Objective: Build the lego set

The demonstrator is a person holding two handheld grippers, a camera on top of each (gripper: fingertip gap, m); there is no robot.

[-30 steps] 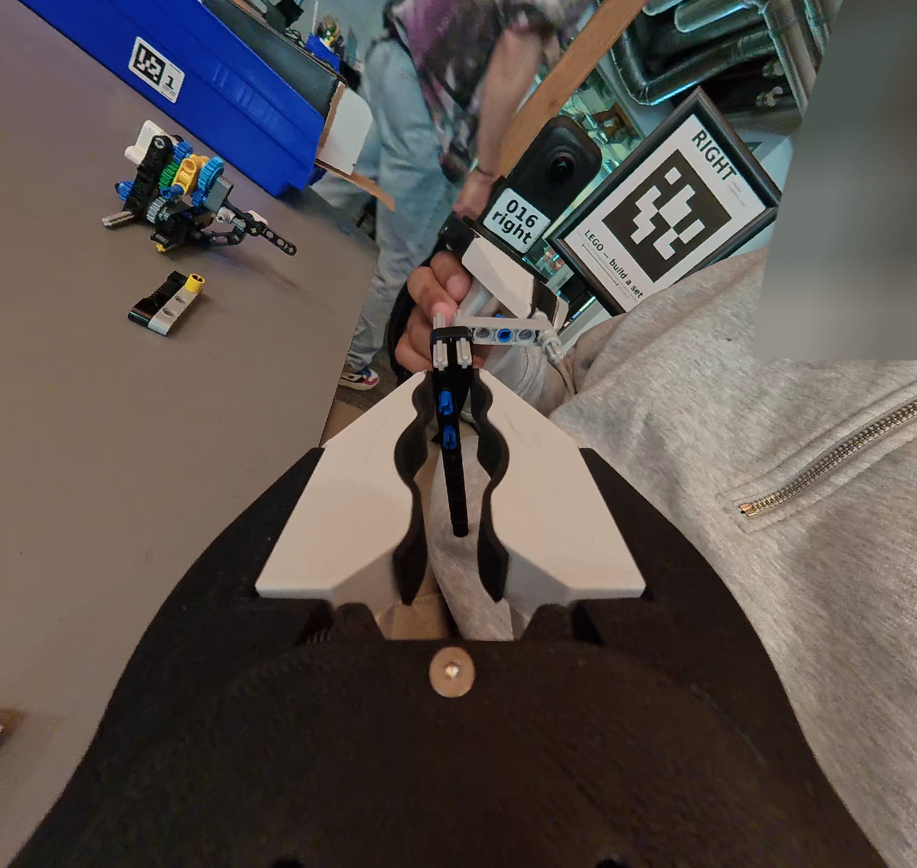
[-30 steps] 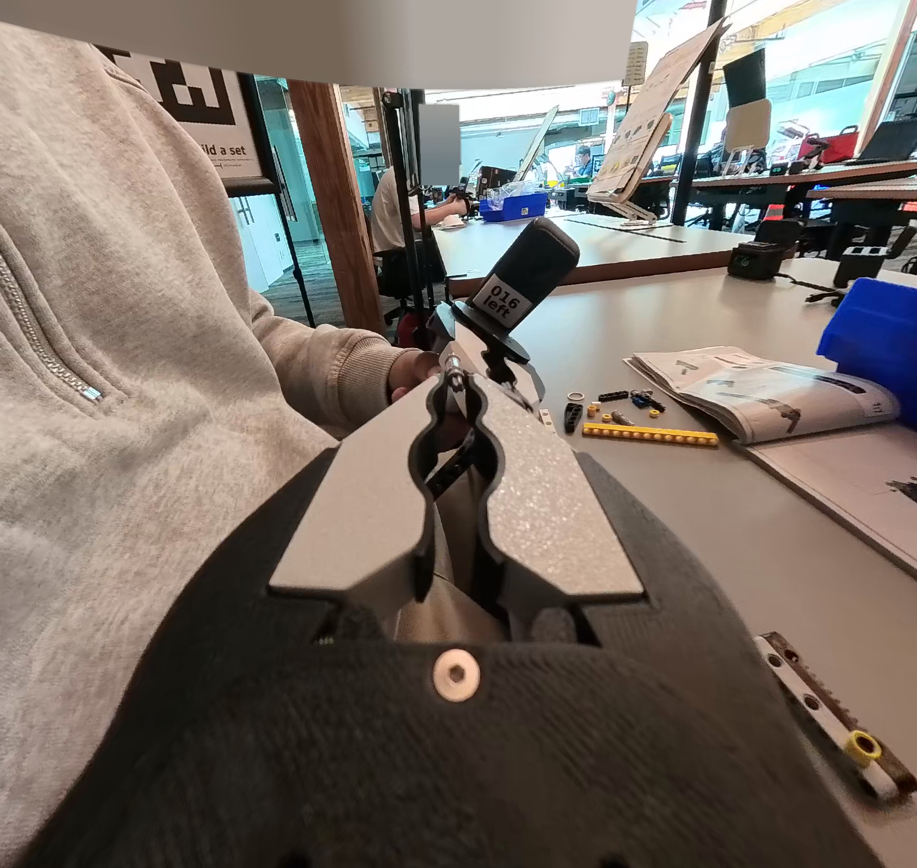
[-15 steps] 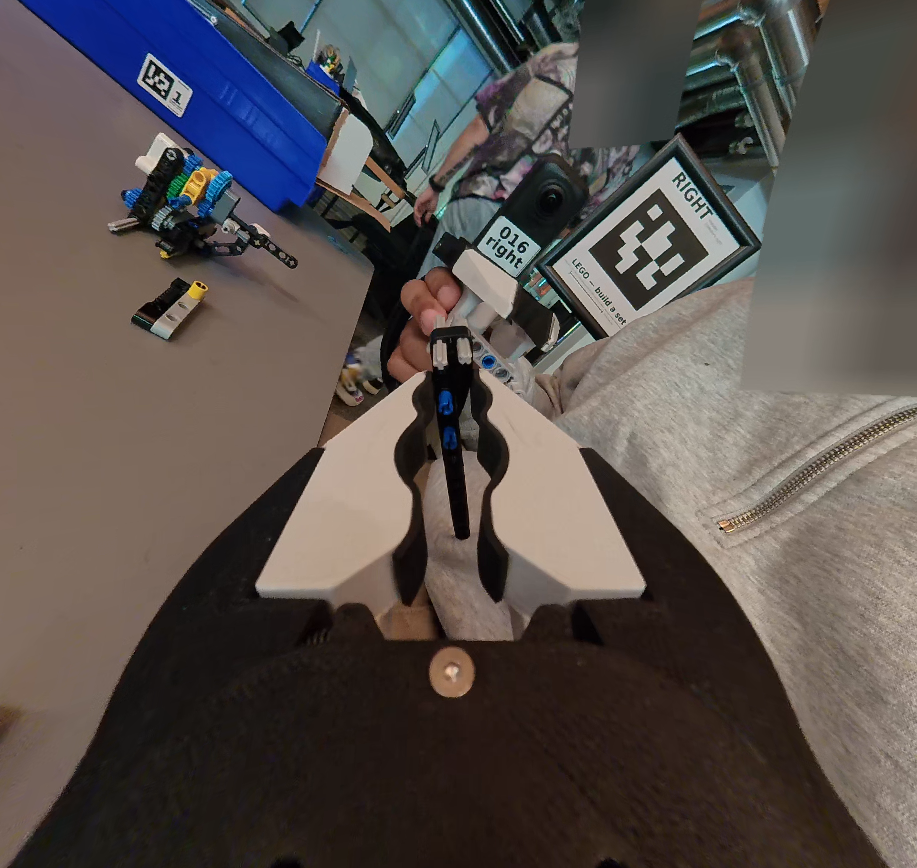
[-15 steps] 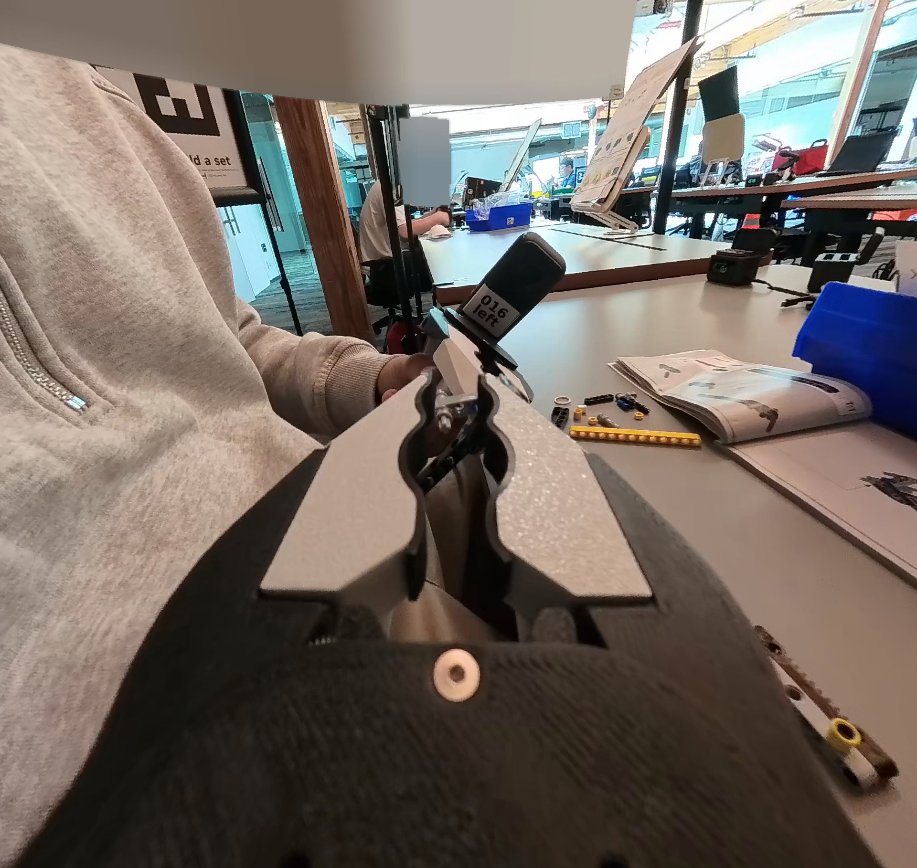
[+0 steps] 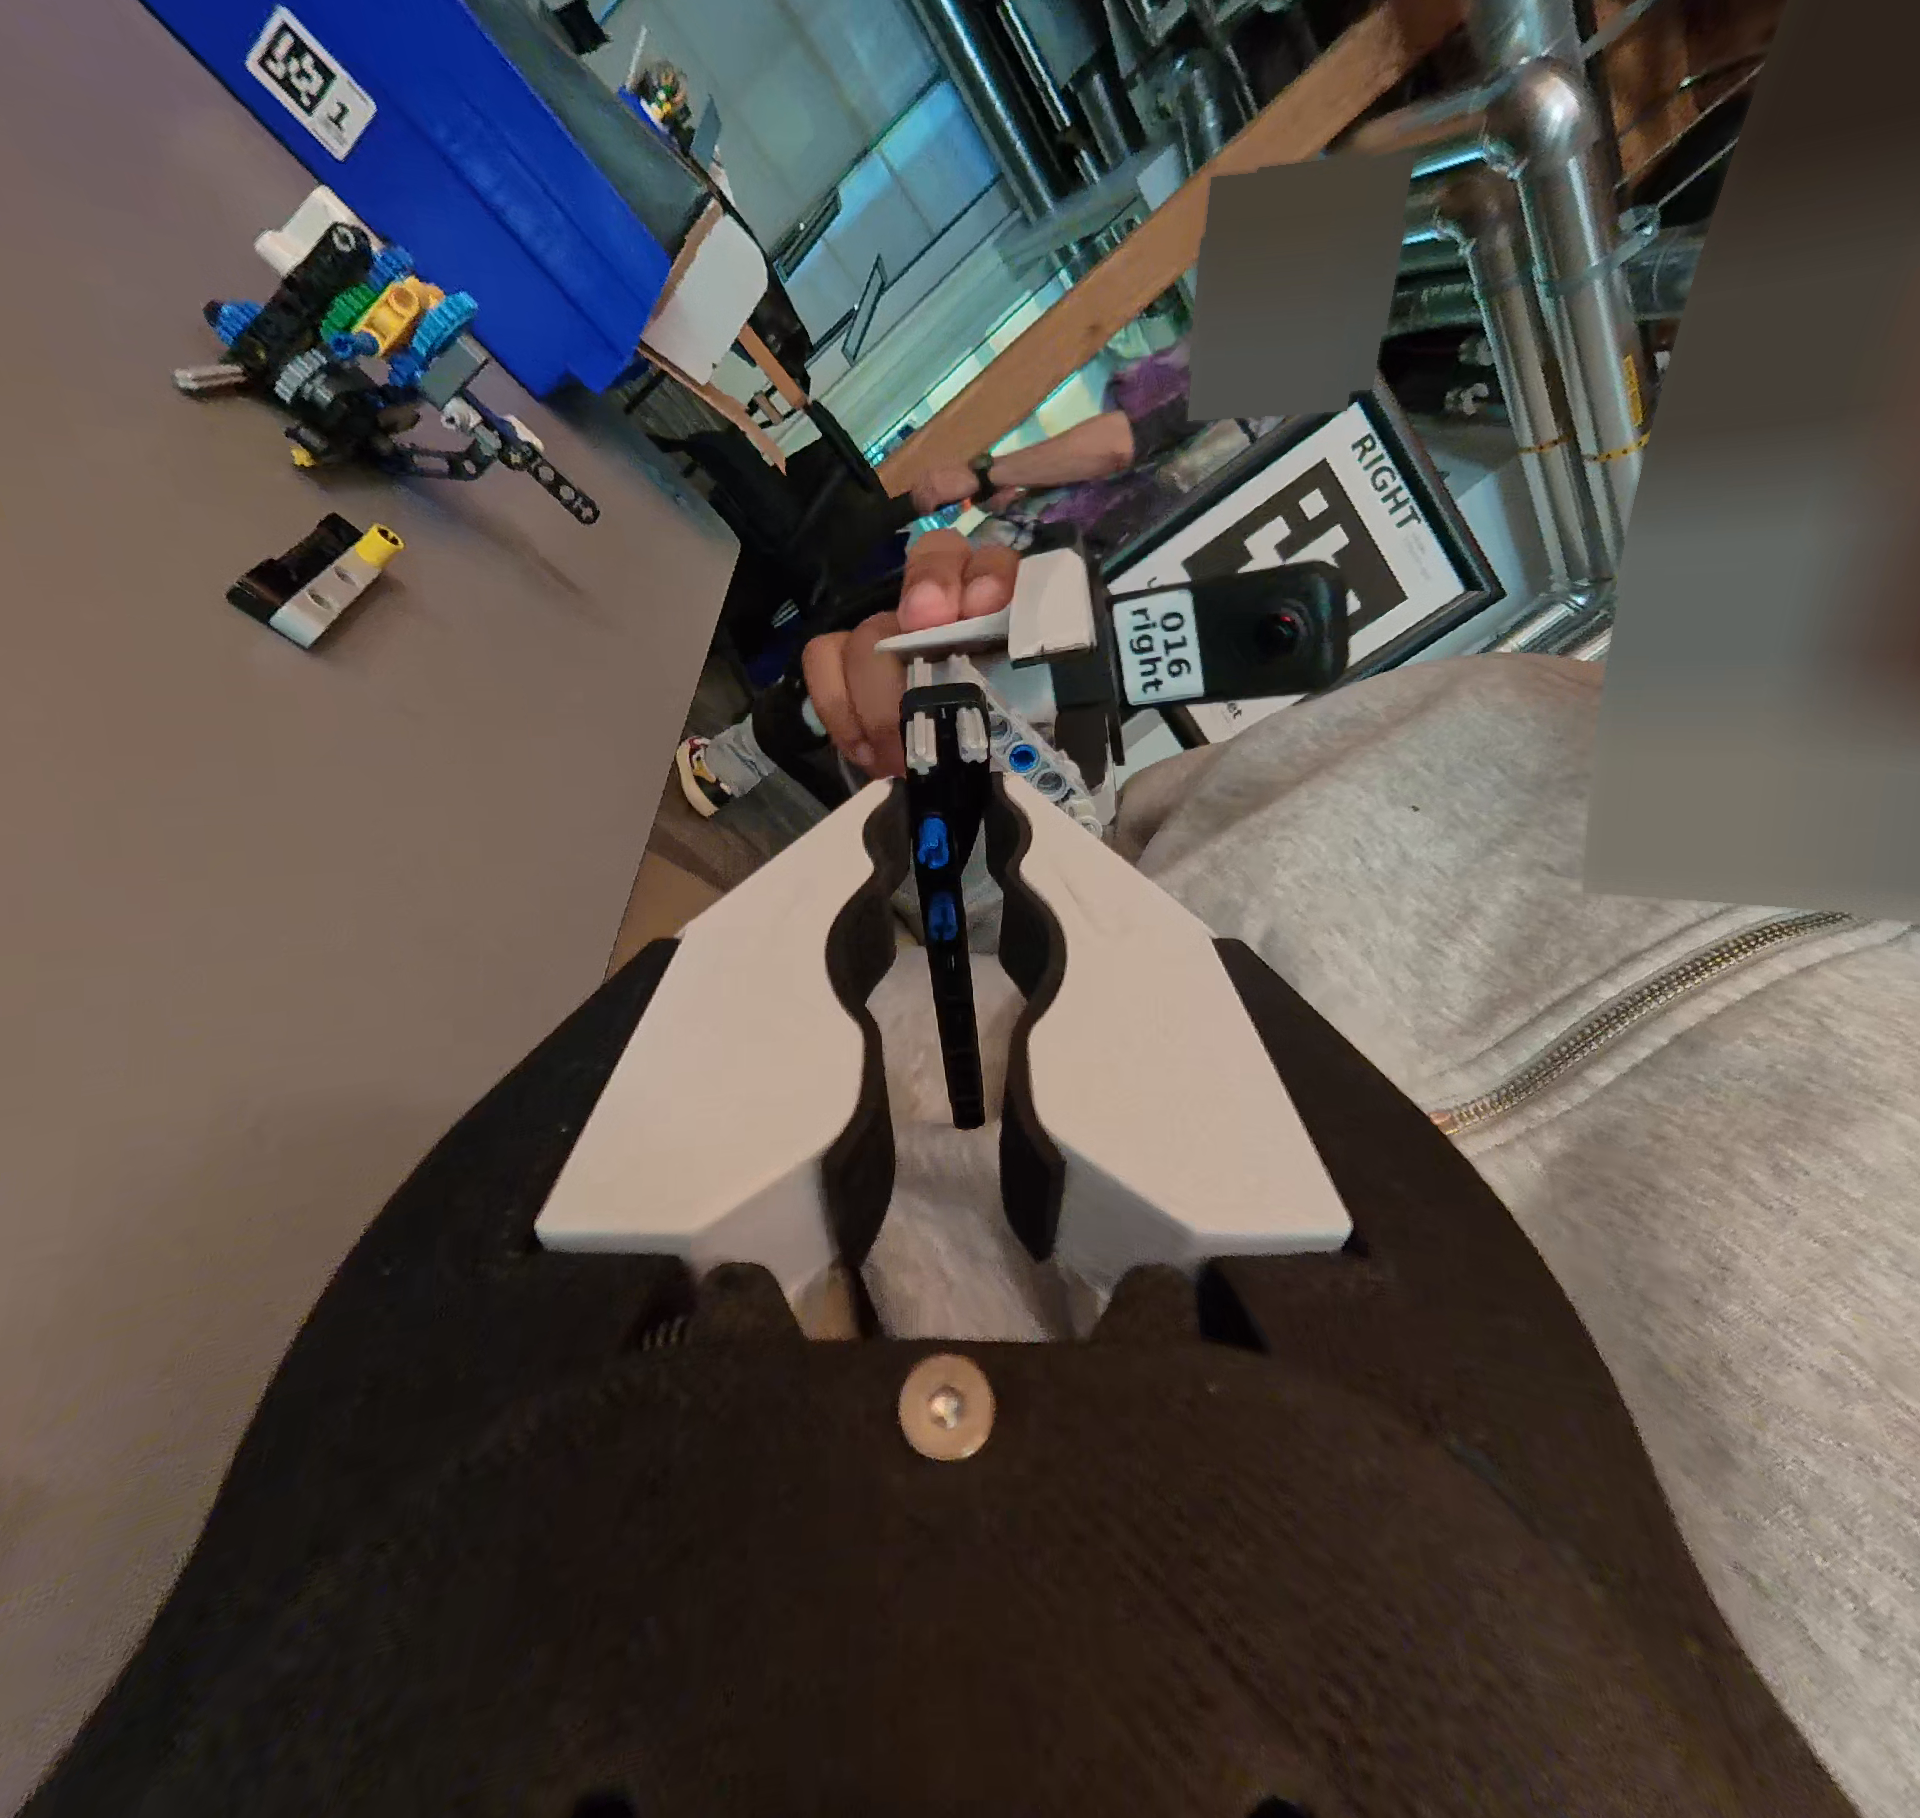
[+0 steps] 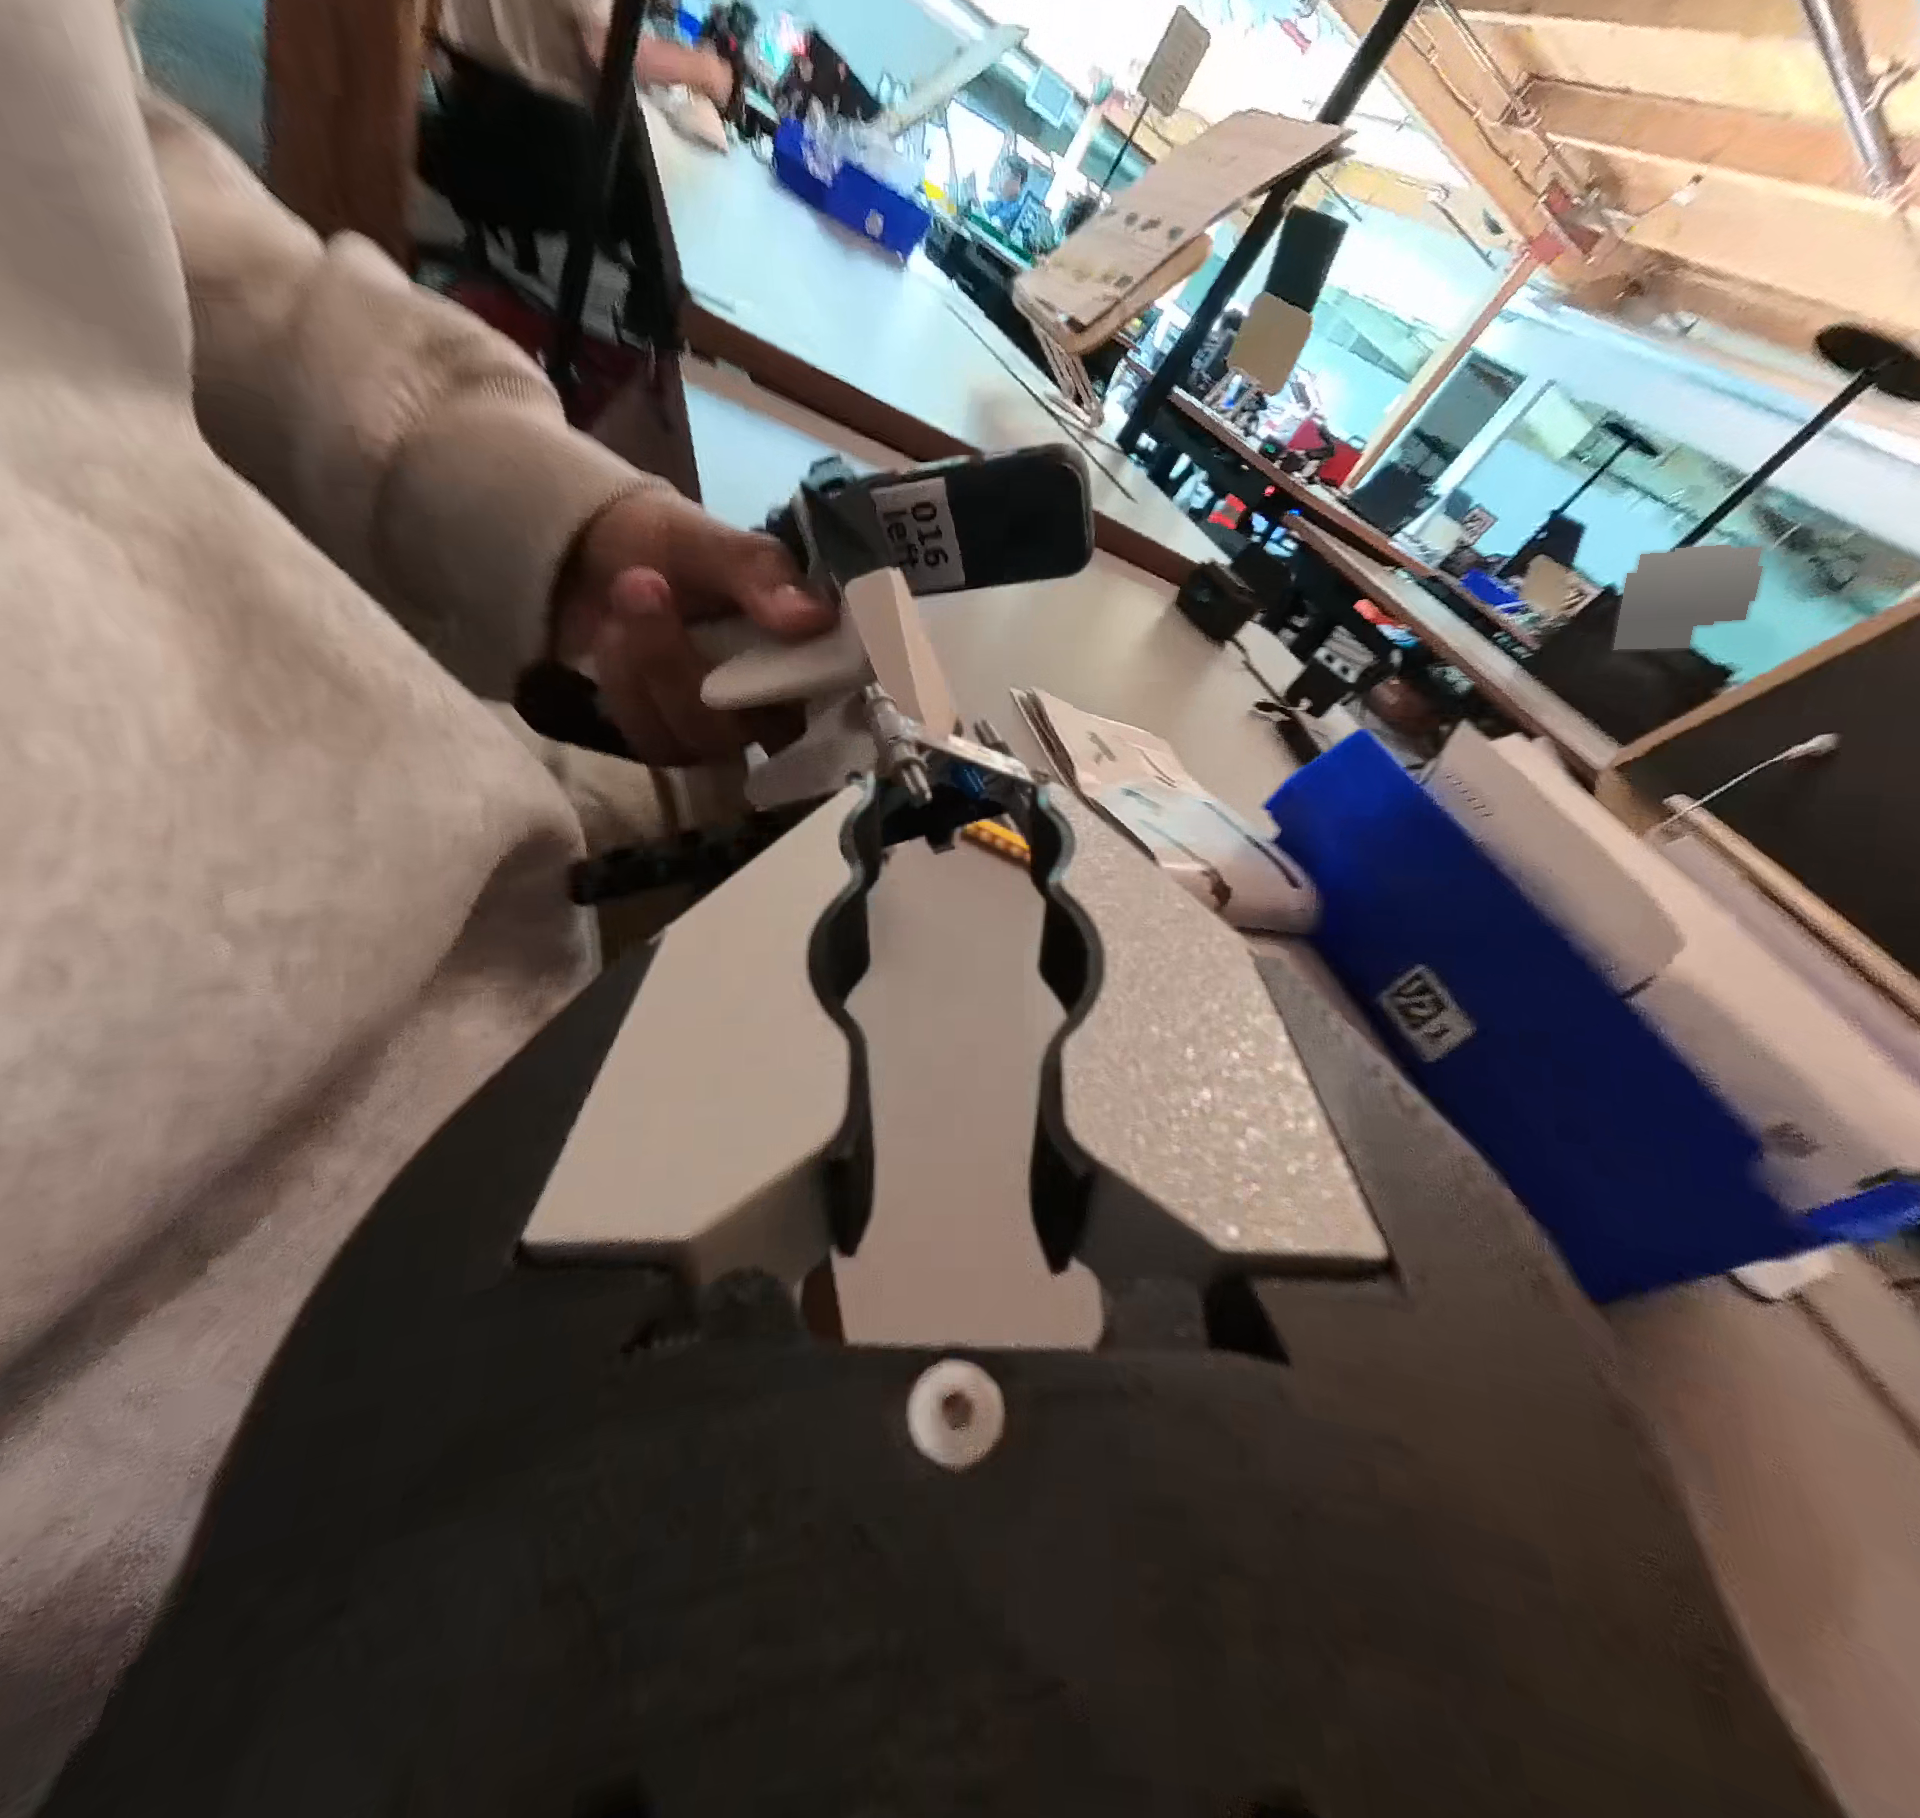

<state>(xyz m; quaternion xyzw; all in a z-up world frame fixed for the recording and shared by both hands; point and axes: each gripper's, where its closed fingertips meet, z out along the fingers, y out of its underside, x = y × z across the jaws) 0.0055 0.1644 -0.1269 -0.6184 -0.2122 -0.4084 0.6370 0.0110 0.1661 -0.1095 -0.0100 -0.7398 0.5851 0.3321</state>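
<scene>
My left gripper (image 5: 943, 792) is shut on a black lego beam (image 5: 951, 937) with two blue pins, held in the air in front of a grey hoodie. A light grey beam (image 5: 1039, 766) with blue pins joins the black beam's far end and slants down to the right. My right gripper (image 6: 951, 812) has its tips on that grey beam (image 6: 966, 755), about a beam's width apart. The black beam also shows in the right wrist view (image 6: 665, 859), sticking out to the left. The two grippers meet tip to tip.
A partly built model (image 5: 353, 345) and a small black, white and yellow piece (image 5: 317, 573) lie on the grey table (image 5: 260, 937) near a blue bin (image 5: 447, 127). An instruction booklet (image 6: 1132, 781) and a yellow beam (image 6: 997, 838) lie beyond the right gripper. A person stands behind. My two grippers' fingertips are within a few centimetres of each other. The partly built model (image 5: 353, 345) is about equally far from each gripper, around 20 cm.
Both grippers have rolled, so both views tilt. The grey beam has swung from level to slanting against the black beam. The right gripper's tips stand wider apart than before.
</scene>
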